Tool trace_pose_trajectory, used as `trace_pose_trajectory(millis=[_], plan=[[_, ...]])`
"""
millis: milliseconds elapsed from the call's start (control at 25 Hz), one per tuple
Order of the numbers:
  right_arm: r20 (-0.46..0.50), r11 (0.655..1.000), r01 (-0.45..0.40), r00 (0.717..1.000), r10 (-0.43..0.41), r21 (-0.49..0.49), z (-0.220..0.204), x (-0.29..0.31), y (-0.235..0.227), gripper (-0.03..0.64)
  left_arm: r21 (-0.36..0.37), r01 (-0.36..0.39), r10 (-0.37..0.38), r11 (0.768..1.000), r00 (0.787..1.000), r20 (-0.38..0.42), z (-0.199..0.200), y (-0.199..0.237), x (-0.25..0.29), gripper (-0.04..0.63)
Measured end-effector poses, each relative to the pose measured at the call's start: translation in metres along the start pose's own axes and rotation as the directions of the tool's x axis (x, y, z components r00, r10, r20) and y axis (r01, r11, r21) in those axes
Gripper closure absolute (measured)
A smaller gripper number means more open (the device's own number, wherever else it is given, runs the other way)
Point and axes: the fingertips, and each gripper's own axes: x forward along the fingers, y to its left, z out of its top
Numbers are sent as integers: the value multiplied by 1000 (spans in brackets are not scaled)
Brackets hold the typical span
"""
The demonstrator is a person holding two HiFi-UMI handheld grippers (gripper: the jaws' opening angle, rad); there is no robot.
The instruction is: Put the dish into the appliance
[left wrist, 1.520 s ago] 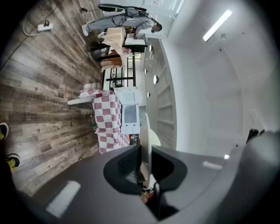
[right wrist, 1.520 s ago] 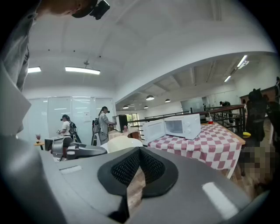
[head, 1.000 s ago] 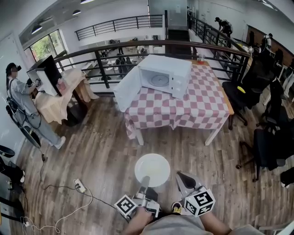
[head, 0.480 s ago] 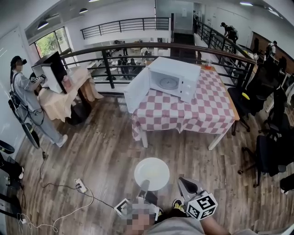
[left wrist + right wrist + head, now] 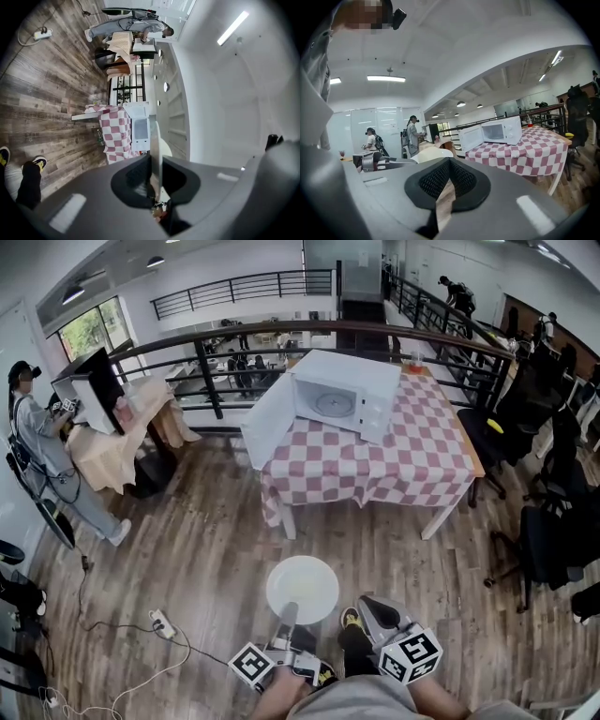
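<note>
1. Dish (image 5: 302,589): a white plate, held level above the wooden floor (image 5: 187,549), well apart from the appliance.
2. Left gripper (image 5: 290,613): jaws clamped on the plate's near rim; the left gripper view shows the rim edge-on between them.
3. Right gripper (image 5: 377,612): jaws appear drawn together with nothing between them, though the tips are hard to read.
4. Microwave (image 5: 342,395): stands on the checked table (image 5: 412,465), door (image 5: 267,423) swung open, no dish inside.
5. Progress, as judged: pick-up is done; approach, insertion and release remain.
</note>
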Motion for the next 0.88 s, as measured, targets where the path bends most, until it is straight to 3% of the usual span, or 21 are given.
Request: trace_pose_trajectory(millis=[320, 880], plan=[[8, 1000, -11, 1000, 11, 3, 18, 41, -31, 618, -8, -10, 10, 1000, 1000, -6, 13, 4, 47, 566], [0, 1000, -29, 1000, 29, -7, 54, 131, -125, 618, -10, -9, 9, 1000, 1000, -9, 37, 8, 179, 566]])
